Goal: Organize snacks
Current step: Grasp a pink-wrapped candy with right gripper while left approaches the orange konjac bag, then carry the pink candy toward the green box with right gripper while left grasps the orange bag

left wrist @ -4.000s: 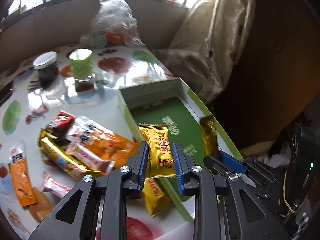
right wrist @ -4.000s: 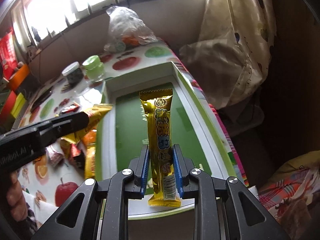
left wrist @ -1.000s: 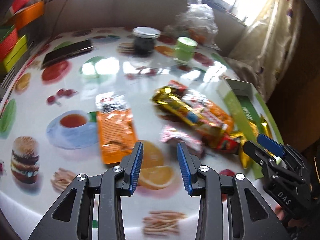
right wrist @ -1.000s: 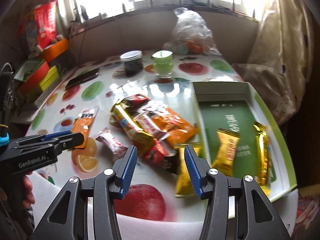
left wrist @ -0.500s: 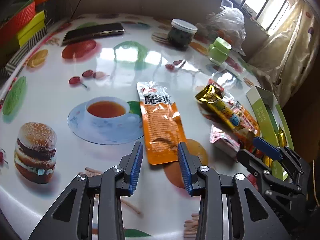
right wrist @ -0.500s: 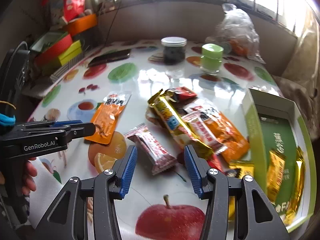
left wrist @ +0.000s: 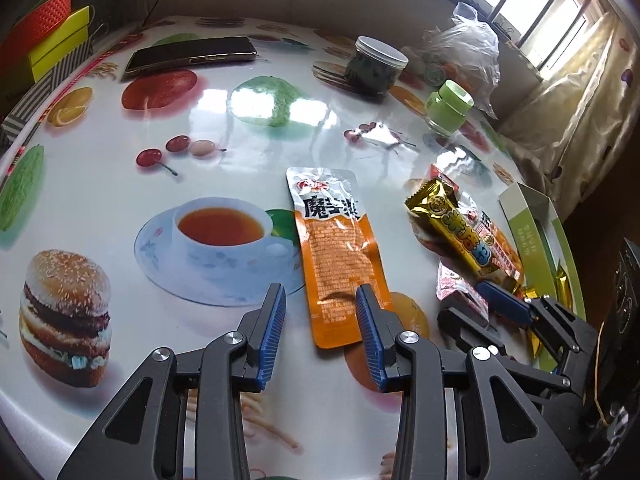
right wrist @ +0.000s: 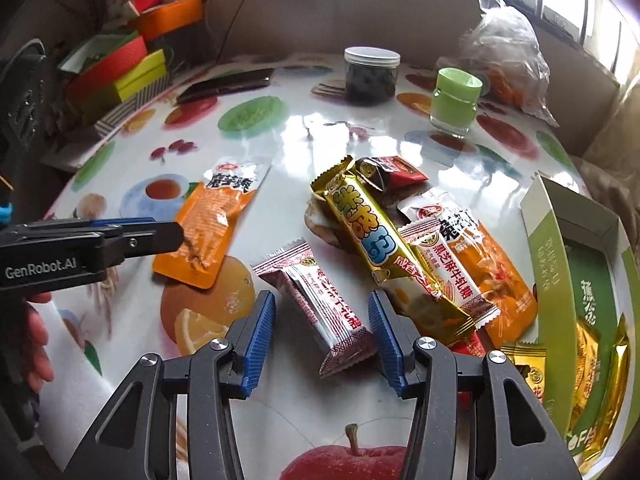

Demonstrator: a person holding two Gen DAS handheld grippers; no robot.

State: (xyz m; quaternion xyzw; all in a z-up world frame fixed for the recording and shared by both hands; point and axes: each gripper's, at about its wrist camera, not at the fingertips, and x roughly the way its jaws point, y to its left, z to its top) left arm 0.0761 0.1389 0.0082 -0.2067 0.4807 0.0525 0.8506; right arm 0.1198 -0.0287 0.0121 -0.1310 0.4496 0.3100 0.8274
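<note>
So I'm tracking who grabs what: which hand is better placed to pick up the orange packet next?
Left. The left gripper has its opening fingers over the orange packet's near end. The right gripper is open over the red-and-white candy bar instead.

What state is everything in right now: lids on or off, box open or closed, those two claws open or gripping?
Left gripper: jaws opening, astride the orange packet, not gripping.
Right gripper: open, red-and-white candy between its fingers.
Dark jar: lid on.
Green jar: lid on.
Green box: open, snacks inside.
</note>
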